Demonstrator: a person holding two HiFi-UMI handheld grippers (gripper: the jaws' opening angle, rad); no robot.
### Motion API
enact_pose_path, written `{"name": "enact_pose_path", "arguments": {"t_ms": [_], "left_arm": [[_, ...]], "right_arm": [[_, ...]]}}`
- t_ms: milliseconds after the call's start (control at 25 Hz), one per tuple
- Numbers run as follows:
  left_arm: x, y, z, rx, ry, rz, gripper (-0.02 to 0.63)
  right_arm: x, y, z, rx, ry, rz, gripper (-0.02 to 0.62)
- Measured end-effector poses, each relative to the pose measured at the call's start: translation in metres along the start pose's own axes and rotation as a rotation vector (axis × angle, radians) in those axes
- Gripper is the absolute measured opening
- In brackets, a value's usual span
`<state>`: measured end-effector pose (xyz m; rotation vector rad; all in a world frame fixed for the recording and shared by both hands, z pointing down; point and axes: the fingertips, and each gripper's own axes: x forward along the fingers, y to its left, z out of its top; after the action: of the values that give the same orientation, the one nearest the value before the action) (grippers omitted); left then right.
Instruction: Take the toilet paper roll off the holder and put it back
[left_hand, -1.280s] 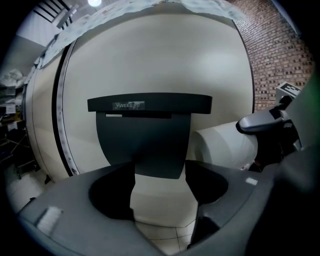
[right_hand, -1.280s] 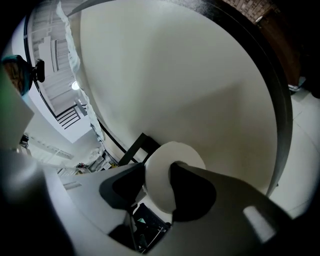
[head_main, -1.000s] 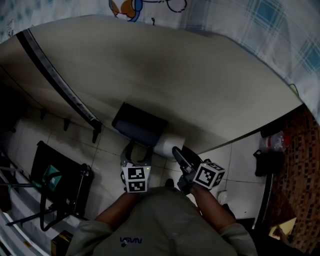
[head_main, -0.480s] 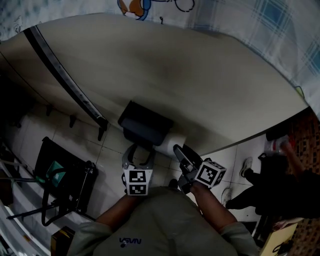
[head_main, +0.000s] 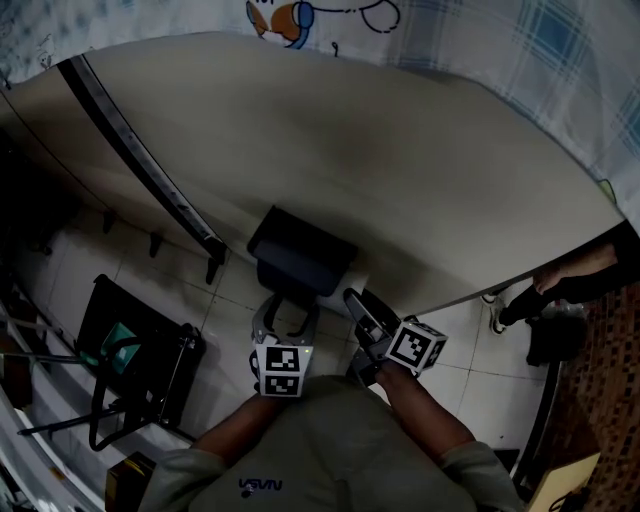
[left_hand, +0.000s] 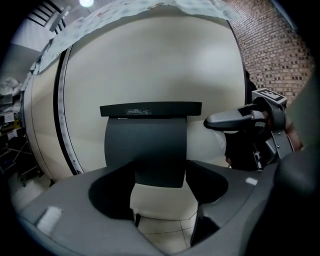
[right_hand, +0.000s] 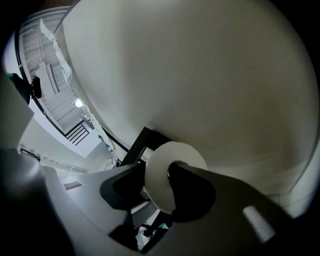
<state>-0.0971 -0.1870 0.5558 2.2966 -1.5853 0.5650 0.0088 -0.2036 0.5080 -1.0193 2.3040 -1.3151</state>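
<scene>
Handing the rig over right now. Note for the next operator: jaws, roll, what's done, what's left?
Left gripper: jaws open, empty, poised at the lower edge of the holder.
Right gripper: jaws wide around the toilet paper roll; firm grip unclear.
Roll: sticks out of the holder's right end.
Done: right gripper is at the roll.
Left: unclear whether the roll is coming off or going back; check, then finish.

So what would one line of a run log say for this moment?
left gripper: open, empty, facing holder | right gripper: jaws straddle toilet paper roll, grip unclear | toilet paper roll: at holder
</scene>
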Motion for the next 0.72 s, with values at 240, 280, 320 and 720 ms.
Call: {"name": "enact_pose_path", "arguments": {"t_ms": [240, 280, 320, 720], "left_arm": [[0.002, -0.001, 0.001, 0.035, 0.011, -0.020, 0.307], [0.003, -0.001, 0.001, 0.037, 0.014, -0.024, 0.307], [0.003, -0.001, 0.001, 0.039, 0.016, -0.027, 0.307], [0.008, 0.000, -0.001, 0.039, 0.022, -0.038, 0.305]], "right_arm": [[0.019, 0.005, -0.006, 0.004, -0.004, 0.038, 0.150], [0.022, 0.006, -0.008, 0.000, 0.001, 0.041, 0.150], [0.024, 0.006, -0.010, -0.002, 0.005, 0.045, 0.150], [0.018, 0.009, -0.016, -0.025, 0.053, 0.101, 0.146]]}}
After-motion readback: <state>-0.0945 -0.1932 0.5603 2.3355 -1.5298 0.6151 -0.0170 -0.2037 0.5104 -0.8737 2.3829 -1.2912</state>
